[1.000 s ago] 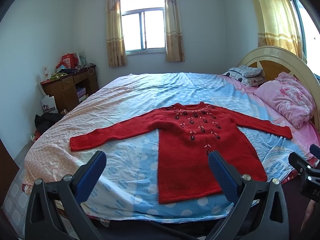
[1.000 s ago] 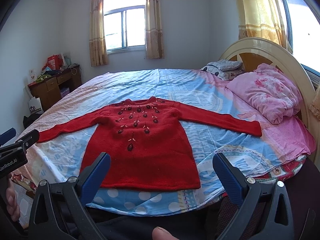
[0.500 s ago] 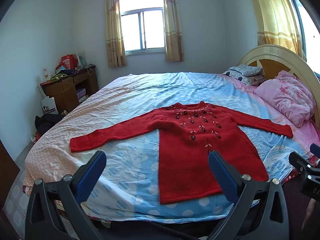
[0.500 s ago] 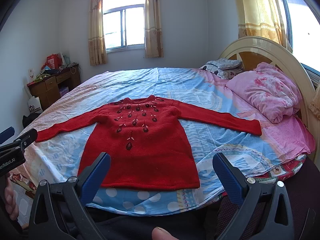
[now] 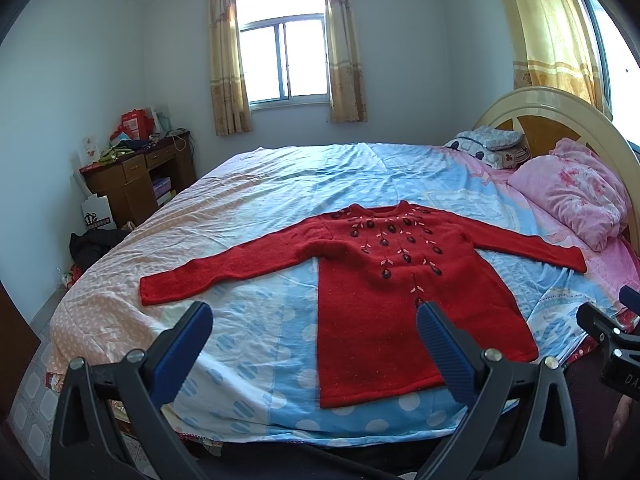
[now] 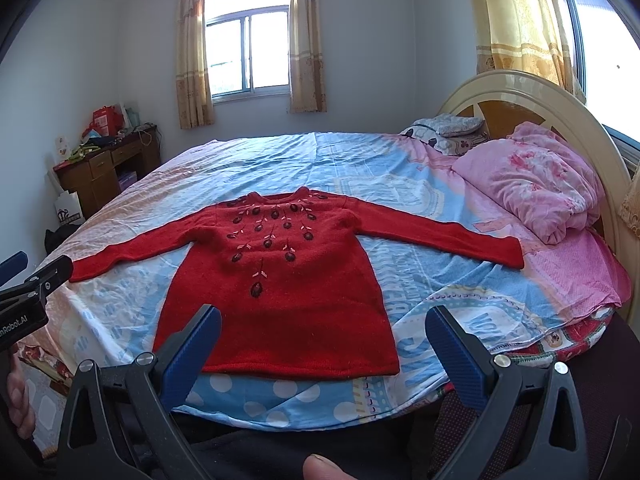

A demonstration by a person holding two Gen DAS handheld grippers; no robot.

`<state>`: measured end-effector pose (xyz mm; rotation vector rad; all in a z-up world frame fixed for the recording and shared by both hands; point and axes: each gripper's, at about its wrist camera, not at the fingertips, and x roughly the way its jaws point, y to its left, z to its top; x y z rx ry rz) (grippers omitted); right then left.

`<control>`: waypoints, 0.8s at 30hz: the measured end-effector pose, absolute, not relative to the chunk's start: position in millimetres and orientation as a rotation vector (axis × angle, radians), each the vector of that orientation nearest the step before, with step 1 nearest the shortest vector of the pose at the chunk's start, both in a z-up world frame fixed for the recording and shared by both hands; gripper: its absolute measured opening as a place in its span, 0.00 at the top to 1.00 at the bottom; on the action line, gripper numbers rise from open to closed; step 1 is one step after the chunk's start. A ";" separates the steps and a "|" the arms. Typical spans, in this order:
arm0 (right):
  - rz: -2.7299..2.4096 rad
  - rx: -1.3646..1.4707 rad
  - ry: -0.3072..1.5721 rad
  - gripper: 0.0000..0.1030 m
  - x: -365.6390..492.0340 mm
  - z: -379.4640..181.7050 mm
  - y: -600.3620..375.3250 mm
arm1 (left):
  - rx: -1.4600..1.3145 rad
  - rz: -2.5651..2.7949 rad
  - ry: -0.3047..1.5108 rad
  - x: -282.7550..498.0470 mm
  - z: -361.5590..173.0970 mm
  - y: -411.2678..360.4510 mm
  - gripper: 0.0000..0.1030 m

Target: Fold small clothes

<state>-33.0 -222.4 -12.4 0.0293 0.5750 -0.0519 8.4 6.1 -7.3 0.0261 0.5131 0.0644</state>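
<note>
At far left, a wooden desk [image 5: 136, 178] stands against the wall, its top cluttered with a red box [image 5: 134, 124] and other small items; a white paper bag [image 5: 96, 214] leans at its foot. Behind the bed, a curtained window [image 5: 286, 64] occupies the far wall.

The bed [image 5: 280, 208] fills the middle of both views, covered by a sheet patterned in pale orange, blue and pink. The red sweater [image 6: 280, 276] lies flat and face up near the bed's near edge, neckline toward the window and hem toward the cameras. Both sleeves are spread outward, the left cuff [image 5: 154, 290] resting on the orange-and-white part of the sheet, the right cuff [image 6: 508, 254] reaching toward the pink part. Dark embroidered flowers run down the chest.

The left gripper [image 5: 314, 350] hovers above the near edge of the bed, its blue-padded fingers [image 5: 188, 344] spread wide with nothing between them; the sweater's hem appears behind its right finger. The right gripper [image 6: 322, 348] is likewise spread apart and empty, framing the sweater's hem without touching it.

At right, a folded pink quilt [image 6: 532, 188] and a patterned pillow [image 6: 444, 130] rest against the curved cream headboard [image 6: 560, 104]. A yellow curtain [image 6: 520, 16] hangs above.
</note>
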 end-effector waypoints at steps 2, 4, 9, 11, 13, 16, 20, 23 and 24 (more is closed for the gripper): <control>-0.051 0.029 0.576 0.01 -32.8 -12.5 -222.5 | 0.027 0.065 0.514 8.7 -7.3 5.7 0.00; -0.050 0.027 0.577 0.01 -32.7 -13.0 -222.3 | 0.027 0.065 0.514 8.8 -7.2 5.6 0.00; -0.047 0.023 0.584 0.01 -31.7 -14.4 -221.8 | 0.030 0.062 0.519 8.5 -8.3 5.8 0.00; -0.047 0.019 0.585 0.01 -30.6 -16.3 -221.7 | 0.033 0.059 0.522 9.5 -10.6 5.2 0.00; -0.046 0.019 0.589 0.01 -29.8 -17.6 -221.8 | 0.036 0.057 0.526 11.9 -11.7 3.8 0.00; -0.042 0.027 0.593 0.01 -29.2 -18.7 -223.5 | 0.038 0.057 0.528 12.1 -12.6 3.9 0.00; -0.045 0.026 0.597 0.01 -27.4 -19.4 -223.1 | 0.051 0.052 0.543 15.7 -16.1 1.4 0.00; -0.044 0.027 0.604 0.01 -25.2 -21.4 -222.9 | 0.059 0.050 0.548 17.8 -17.4 0.2 0.00; -0.041 0.027 0.607 0.01 -24.6 -22.2 -222.9 | 0.063 0.049 0.548 18.5 -17.5 -0.3 0.00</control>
